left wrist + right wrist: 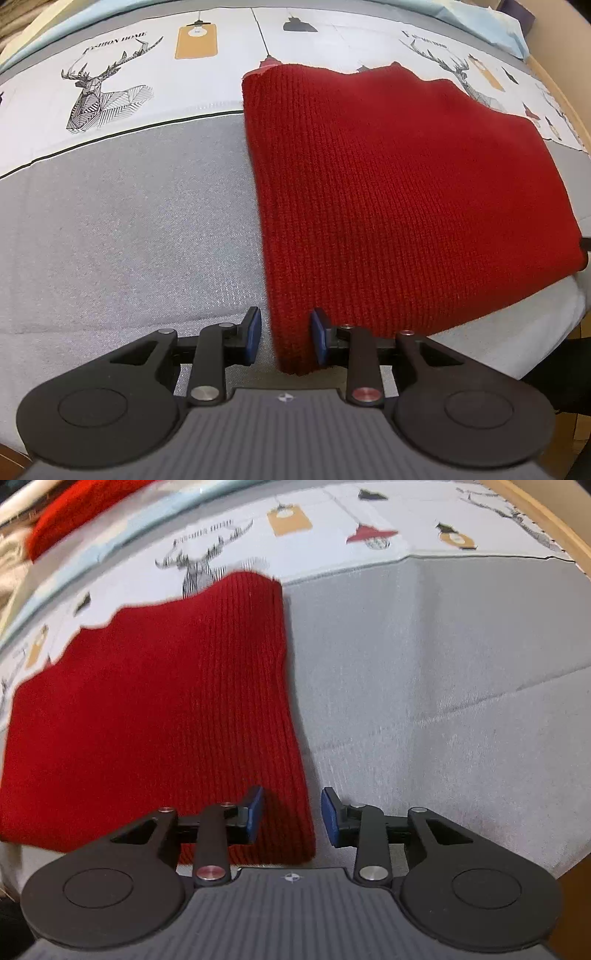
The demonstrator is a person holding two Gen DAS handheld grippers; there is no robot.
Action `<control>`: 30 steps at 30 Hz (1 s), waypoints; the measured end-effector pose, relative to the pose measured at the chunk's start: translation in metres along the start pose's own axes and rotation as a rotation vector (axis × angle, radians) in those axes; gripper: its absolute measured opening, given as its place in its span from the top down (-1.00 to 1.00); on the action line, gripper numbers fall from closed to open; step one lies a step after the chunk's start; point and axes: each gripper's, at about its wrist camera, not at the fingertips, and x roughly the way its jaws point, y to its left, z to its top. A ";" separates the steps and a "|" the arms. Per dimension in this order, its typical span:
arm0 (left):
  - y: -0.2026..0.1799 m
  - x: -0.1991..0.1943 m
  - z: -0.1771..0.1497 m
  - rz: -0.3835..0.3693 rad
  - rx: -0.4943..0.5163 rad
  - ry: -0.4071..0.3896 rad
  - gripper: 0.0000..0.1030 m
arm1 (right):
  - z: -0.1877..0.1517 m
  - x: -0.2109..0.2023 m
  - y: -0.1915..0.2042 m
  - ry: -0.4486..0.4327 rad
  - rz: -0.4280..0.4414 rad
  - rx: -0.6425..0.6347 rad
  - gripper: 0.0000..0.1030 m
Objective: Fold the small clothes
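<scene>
A grey cloth (pixel 129 221) covers the lower left of the frame. Above it, a white band carries a printed deer (pixel 99 96) and an orange tag (pixel 195 44).

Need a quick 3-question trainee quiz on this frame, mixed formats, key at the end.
1. True or false: the left tongs are shut on the red knit cloth.
2. Multiple choice: the near corner of the red knit cloth at the right tongs lies A) between the two blue pads, B) well clear of them, C) under the deer print.
3. Fill in: beneath the cloth's near part, the cover is plain ____.

Key: 1 false, both pads stand apart with the cloth's corner between them; 2 A; 3 grey.
</scene>
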 end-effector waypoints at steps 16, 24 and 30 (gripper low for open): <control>0.031 -0.013 0.009 -0.012 -0.131 -0.041 0.35 | 0.015 -0.019 0.028 -0.143 -0.113 -0.154 0.30; 0.052 -0.072 0.007 -0.007 -0.251 -0.233 0.32 | 0.005 -0.059 0.104 -0.330 0.007 -0.215 0.30; 0.058 -0.112 0.005 0.056 -0.291 -0.347 0.30 | -0.020 -0.057 0.177 -0.384 0.113 -0.238 0.30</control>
